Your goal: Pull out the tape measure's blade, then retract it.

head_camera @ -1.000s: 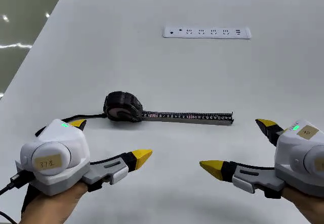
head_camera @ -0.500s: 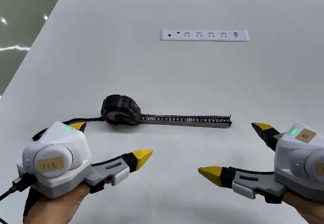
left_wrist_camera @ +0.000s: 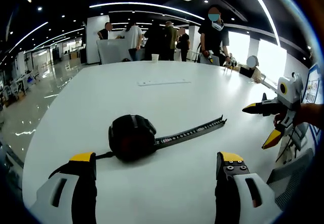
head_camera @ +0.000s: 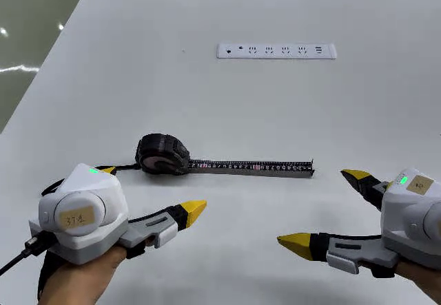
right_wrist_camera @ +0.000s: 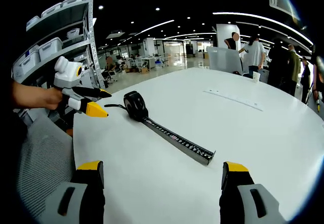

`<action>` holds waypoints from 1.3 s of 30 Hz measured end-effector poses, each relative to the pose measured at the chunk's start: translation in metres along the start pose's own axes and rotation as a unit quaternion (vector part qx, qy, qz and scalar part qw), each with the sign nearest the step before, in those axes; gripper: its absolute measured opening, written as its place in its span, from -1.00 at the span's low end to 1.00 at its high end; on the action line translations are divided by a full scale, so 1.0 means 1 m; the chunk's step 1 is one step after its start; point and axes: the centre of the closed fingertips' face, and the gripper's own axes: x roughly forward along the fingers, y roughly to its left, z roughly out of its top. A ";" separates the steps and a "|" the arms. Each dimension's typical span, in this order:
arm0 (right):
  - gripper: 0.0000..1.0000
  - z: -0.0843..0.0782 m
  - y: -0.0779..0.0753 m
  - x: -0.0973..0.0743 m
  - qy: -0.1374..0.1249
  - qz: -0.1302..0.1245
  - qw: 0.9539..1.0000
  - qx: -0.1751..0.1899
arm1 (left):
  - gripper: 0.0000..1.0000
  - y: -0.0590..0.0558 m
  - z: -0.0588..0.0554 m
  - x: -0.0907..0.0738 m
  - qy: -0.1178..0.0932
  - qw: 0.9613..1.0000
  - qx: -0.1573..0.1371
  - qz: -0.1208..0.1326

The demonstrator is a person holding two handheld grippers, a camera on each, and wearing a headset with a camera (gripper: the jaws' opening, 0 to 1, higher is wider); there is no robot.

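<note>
A black tape measure lies on the white table, its blade drawn out to the right and lying flat. The left gripper view has the case just ahead and the blade running off to the right. In the right gripper view the blade's end hook lies ahead between the jaws, with the case further off. My left gripper is open, near and left of the case. My right gripper is open too, below and right of the blade's end. Neither touches the tape.
A white power strip lies flat at the far side of the table. A black cord trails left from the tape's case. Several people stand beyond the table's far edge. Shelving with bins rises at the left.
The head camera has drifted a little, so the tape and power strip sit slightly lower. Both grippers stay open at about the same places. The tape has not moved.
</note>
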 end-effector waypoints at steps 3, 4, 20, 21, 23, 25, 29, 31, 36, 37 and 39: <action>0.92 -0.003 -0.004 0.001 0.004 0.008 1.000 -0.001 | 0.92 0.004 0.002 0.003 0.000 1.000 -0.003 0.005; 0.90 -0.004 -0.004 0.001 0.005 0.010 1.000 -0.001 | 0.92 0.004 0.002 0.003 0.000 1.000 -0.004 0.006; 0.68 -0.014 -0.018 0.006 0.023 0.050 0.998 -0.028 | 0.85 0.011 0.008 0.019 0.002 1.000 -0.014 0.015; 0.68 -0.014 -0.019 0.006 0.023 0.052 0.998 -0.028 | 0.85 0.012 0.009 0.020 0.001 1.000 -0.015 0.015; 0.65 -0.013 -0.022 0.007 0.024 0.054 0.998 -0.035 | 0.82 0.013 0.011 0.023 0.002 1.000 -0.016 0.017; 0.62 -0.013 -0.024 0.008 0.026 0.057 0.997 -0.039 | 0.79 0.014 0.011 0.025 0.002 1.000 -0.015 0.019; 0.54 -0.014 -0.031 0.011 0.031 0.066 0.996 -0.053 | 0.75 0.017 0.013 0.030 0.002 1.000 -0.019 0.023; 0.52 -0.015 -0.033 0.012 0.033 0.073 0.995 -0.058 | 0.73 0.017 0.013 0.031 0.004 0.999 -0.021 0.025; 0.40 -0.012 -0.038 0.016 0.034 0.086 0.993 -0.076 | 0.68 0.021 0.015 0.036 0.007 0.999 -0.027 0.032; 0.38 -0.012 -0.039 0.016 0.035 0.089 0.992 -0.078 | 0.68 0.021 0.015 0.037 0.008 0.999 -0.027 0.033; 0.33 -0.012 -0.041 0.018 0.037 0.094 0.992 -0.081 | 0.67 0.022 0.015 0.039 0.009 0.999 -0.027 0.033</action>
